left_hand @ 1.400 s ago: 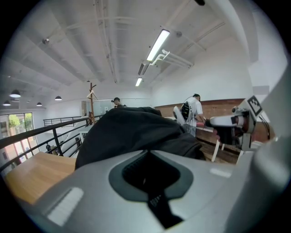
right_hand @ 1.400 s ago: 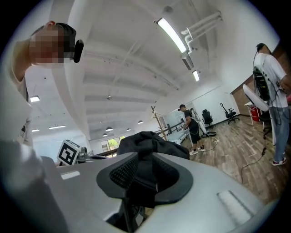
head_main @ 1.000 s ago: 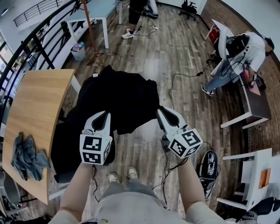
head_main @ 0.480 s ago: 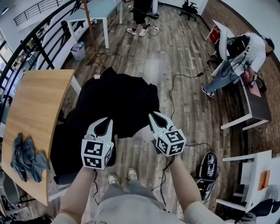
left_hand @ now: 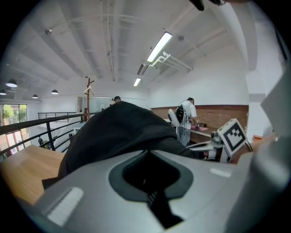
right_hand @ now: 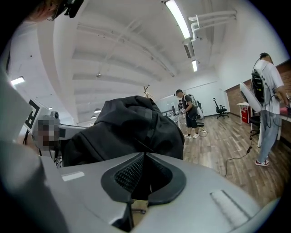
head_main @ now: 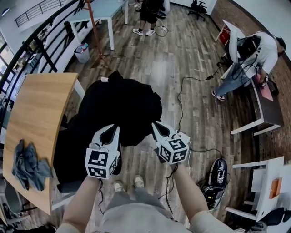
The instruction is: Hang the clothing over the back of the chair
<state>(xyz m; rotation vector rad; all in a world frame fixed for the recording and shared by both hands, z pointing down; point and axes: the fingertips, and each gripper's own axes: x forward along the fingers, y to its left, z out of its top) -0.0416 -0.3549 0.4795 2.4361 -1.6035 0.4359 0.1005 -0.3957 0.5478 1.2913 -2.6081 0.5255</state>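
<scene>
The black clothing (head_main: pixel 120 107) lies heaped over the back of a dark chair (head_main: pixel 68 159), and the back itself is hidden under it. My left gripper (head_main: pixel 110 129) sits at the garment's near hem, shut with black fabric (left_hand: pixel 118 132) filling its jaws (left_hand: pixel 146 152). My right gripper (head_main: pixel 155 124) is at the garment's near right corner. Its jaws are closing almost together, and the cloth (right_hand: pixel 132 127) meets their tips (right_hand: pixel 144 154). The two grippers are level with each other, about a hand's width apart.
A wooden table (head_main: pixel 36 118) stands left of the chair with a grey cloth (head_main: pixel 27 164) on it. A cable (head_main: pixel 182 104) trails over the plank floor on the right. White desks (head_main: pixel 259 182) and a person (head_main: pixel 254 54) are at the right, and another person (head_main: pixel 150 13) stands far ahead.
My right gripper has come down and inward toward the left one, and the garment's right corner has dropped with it. The left gripper has barely moved.
</scene>
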